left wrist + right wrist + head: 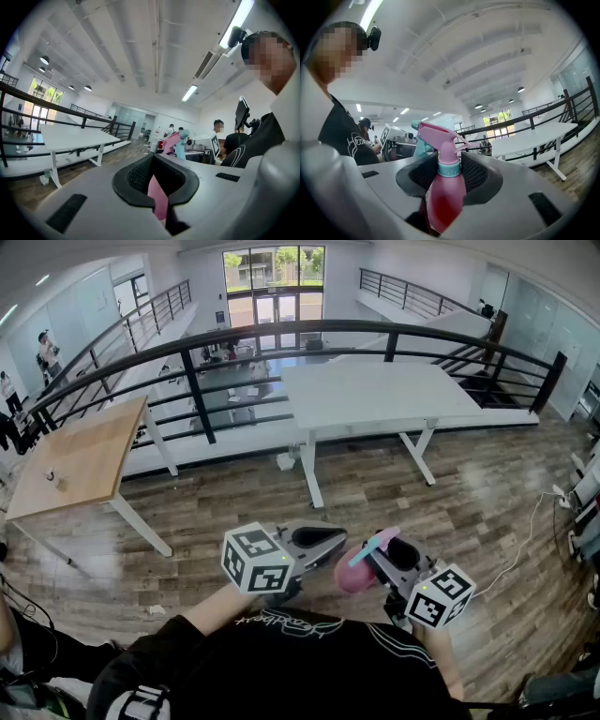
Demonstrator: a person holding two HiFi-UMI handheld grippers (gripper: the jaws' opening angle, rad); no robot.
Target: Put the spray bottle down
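Right gripper level, jaws wide and clamped on the pink spray bottle at its shoulder. The teal collar and trigger head stand clear above the pads. Bottle held up off the wood floor. Left gripper has its jaws together and empty, tips near the bottle.

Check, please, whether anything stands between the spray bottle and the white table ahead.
Nothing visible does. The spray bottle sits in the right hand-held gripper, and only bare wooden floor lies between it and the white table. The left hand-held gripper is close beside the bottle, not in its path.
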